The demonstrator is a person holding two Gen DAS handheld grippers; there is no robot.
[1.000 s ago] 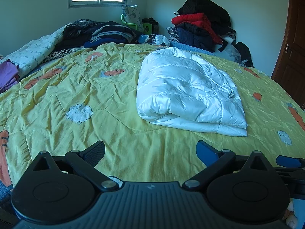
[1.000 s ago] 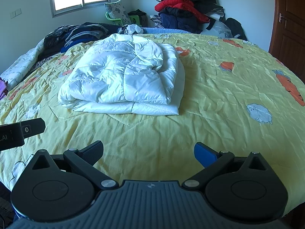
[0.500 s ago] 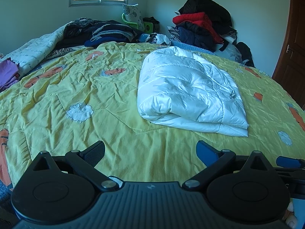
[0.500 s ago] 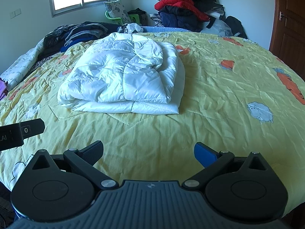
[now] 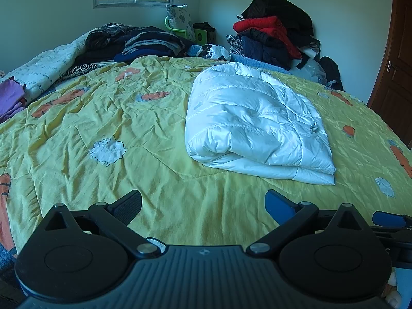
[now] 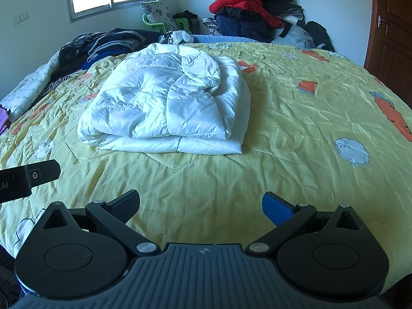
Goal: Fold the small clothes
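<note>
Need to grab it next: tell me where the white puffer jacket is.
The white puffer jacket lies folded on the yellow bedspread, left of centre in the right wrist view, ahead of both open grippers.

white jacket [image 5: 255,126], yellow carrot-and-sheep bedspread [image 5: 108,118]

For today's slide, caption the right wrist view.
Open right gripper hovers above yellow bedspread, facing a folded white jacket.

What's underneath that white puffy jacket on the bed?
The folded white jacket lies on a yellow bedspread printed with carrots and sheep. Whatever sits directly beneath it is covered.
</note>
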